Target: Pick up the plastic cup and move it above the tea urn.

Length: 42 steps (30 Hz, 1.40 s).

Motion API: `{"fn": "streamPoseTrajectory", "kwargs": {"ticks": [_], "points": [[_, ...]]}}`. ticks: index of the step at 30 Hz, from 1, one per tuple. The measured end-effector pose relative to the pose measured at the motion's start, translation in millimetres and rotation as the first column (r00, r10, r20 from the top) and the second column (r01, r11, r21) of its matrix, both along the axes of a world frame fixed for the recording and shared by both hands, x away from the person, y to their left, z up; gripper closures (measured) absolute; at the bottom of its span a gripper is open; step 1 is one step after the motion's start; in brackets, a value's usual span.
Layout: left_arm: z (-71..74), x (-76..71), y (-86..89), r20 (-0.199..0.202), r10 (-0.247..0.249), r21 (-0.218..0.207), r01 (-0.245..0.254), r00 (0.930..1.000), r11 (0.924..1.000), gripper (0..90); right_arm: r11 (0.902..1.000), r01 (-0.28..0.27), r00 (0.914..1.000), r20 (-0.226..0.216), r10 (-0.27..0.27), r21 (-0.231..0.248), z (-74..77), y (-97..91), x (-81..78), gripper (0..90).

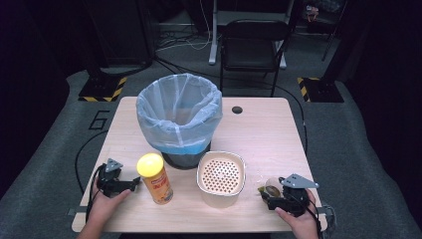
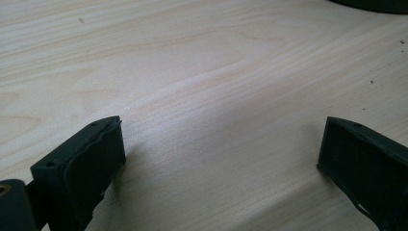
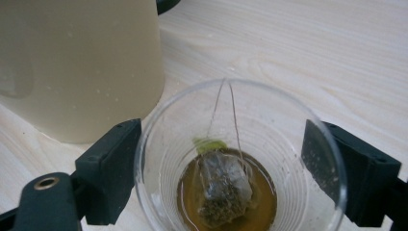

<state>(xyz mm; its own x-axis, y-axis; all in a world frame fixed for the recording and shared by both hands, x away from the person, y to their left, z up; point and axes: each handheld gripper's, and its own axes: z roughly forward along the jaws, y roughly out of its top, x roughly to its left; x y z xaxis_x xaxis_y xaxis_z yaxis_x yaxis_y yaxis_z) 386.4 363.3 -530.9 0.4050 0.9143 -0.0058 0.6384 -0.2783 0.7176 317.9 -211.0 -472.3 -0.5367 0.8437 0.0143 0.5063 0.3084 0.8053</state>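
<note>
A clear plastic cup (image 3: 293,120) stands on the table near its front right corner, with a used tea bag (image 3: 223,190) and a little brown liquid at its bottom. My right gripper (image 3: 221,144) has a jaw on each side of the cup; the cup wall keeps its round shape and the jaws stand wide, so the gripper is open. From above, the cup (image 1: 272,188) sits just ahead of the right gripper (image 1: 267,193). My left gripper (image 2: 221,139) rests open on bare wood, empty, beside a yellow-lidded canister (image 1: 155,178), where the high view shows the left gripper (image 1: 133,183).
A cream container with a perforated strainer top (image 1: 221,177) stands just left of the cup, and its wall (image 3: 82,62) looms close. A dark bin lined with a pale blue bag (image 1: 179,117) fills the table's middle back. The wooden table (image 1: 268,134) has a cable hole (image 1: 237,109). A chair (image 1: 251,45) stands behind.
</note>
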Motion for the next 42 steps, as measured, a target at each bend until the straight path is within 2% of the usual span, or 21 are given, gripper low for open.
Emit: {"fn": "streamPoseTrajectory", "kwargs": {"ticks": [1, 3, 4, 7, 11, 14, 18, 20, 22, 23, 25, 26, 27, 28, 33, 40, 41, 42], "points": [[-0.2, 0.0, -0.1, 0.003, 0.002, 0.0, -0.002, 1.0, 1.0, 2.2, 0.9999, 0.0, 1.0, -0.001, 0.0, 0.011, 2.0, 1.1, -0.6, 13.7], [0.0, 0.1, 0.0, 0.001, 0.0, 0.0, 0.0, 1.0, 1.0, 2.2, 1.0, -0.003, 0.9997, 0.025, 0.003, -0.004, 6.9, 0.3, -1.4, 13.7], [0.0, 0.1, 0.1, 0.002, -0.001, 0.001, 0.001, 1.0, 1.0, 2.2, 0.9999, 0.01, 0.9996, 0.025, -0.011, 0.005, 10.0, 0.5, -2.5, 13.7], [-0.2, 0.1, -0.1, 0.005, 0.002, 0.002, -0.002, 1.0, 1.0, 2.2, 0.9996, 0.029, 0.9978, 0.06, -0.029, 0.002, 21.8, -0.8, -5.6, 13.7], [-0.3, 0.1, -0.1, 0.006, 0.003, 0.002, -0.003, 1.0, 1.0, 2.2, 0.9996, 0.028, 0.9948, 0.098, -0.028, 0.009, 41.1, 3.7, -6.8, 15.9], [-0.4, 0.1, -0.2, 0.007, 0.004, 0.002, -0.004, 1.0, 1.0, 2.2, 0.9991, -0.043, 0.9933, 0.107, 0.043, 0.002, 58.2, 20.0, -1.5, 24.0], [-0.2, 0.1, -0.1, 0.004, 0.002, 0.001, -0.002, 1.0, 1.0, 2.2, 0.9898, -0.142, 0.9858, 0.092, 0.141, 0.009, 68.8, 51.7, 10.0, 30.7], [-0.2, 0.1, -0.2, 0.003, 0.004, 0.001, -0.004, 1.0, 1.0, 2.2, 0.9869, -0.161, 0.9856, 0.055, 0.16, 0.01, 68.8, 68.8, 17.1, 33.7], [-0.2, 0.1, -0.2, 0.003, 0.004, 0.001, -0.004, 1.0, 1.0, 2.2, 0.9831, -0.183, 0.983, 0.015, 0.183, -0.014, 63.2, 82.6, 25.5, 37.0], [-0.3, 0.2, -0.1, 0.006, 0.004, 0.002, -0.004, 1.0, 1.0, 2.2, 0.9818, -0.188, 0.9821, 0.004, 0.188, -0.026, 60.6, 86.3, 27.1, 35.3], [-0.2, 0.1, -0.2, 0.004, 0.004, 0.001, -0.004, 1.0, 1.0, 2.2, 0.979, -0.177, 0.9839, 0.005, 0.179, -0.1, 54.4, 91.4, 28.3, 36.9], [-0.2, 0.0, -0.2, 0.003, 0.004, 0.001, -0.004, 1.0, 1.0, 2.2, 0.9795, -0.174, 0.9847, -0.007, 0.174, -0.102, 52.3, 91.8, 27.0, 36.6], [-0.2, 0.1, -0.2, 0.003, 0.004, 0.001, -0.004, 1.0, 1.0, 2.2, 0.9825, -0.175, 0.9846, -0.021, 0.174, -0.064, 50.7, 91.0, 26.1, 37.7], [-0.2, 0.1, -0.2, 0.003, 0.003, 0.002, -0.003, 1.0, 1.0, 2.2, 0.9831, -0.176, 0.984, -0.034, 0.175, -0.049, 50.3, 90.2, 24.8, 38.4], [-0.2, 0.1, -0.2, 0.004, 0.004, 0.002, -0.004, 1.0, 1.0, 2.2, 0.9817, -0.168, 0.9857, -0.03, 0.166, -0.09, 48.7, 83.1, 13.1, 39.3], [-1.0, 0.2, -0.7, 0.013, 0.009, -0.001, -0.009, 0.9999, 1.0, 2.2, 0.9899, -0.13, 0.9913, -0.031, 0.128, -0.057, 47.7, 69.3, -4.1, 37.6], [-1.0, 0.2, -0.7, 0.012, 0.008, -0.001, -0.008, 0.9999, 1.0, 2.2, 0.9915, -0.123, 0.9922, -0.024, 0.122, -0.042, 48.9, 66.1, -6.1, 36.3], [-0.9, 0.2, -0.7, 0.012, 0.009, -0.001, -0.009, 0.9999, 1.0, 2.2, 0.9934, -0.114, 0.9934, 0.001, 0.114, -0.012, 51.4, 62.1, -8.0, 34.2]]}}
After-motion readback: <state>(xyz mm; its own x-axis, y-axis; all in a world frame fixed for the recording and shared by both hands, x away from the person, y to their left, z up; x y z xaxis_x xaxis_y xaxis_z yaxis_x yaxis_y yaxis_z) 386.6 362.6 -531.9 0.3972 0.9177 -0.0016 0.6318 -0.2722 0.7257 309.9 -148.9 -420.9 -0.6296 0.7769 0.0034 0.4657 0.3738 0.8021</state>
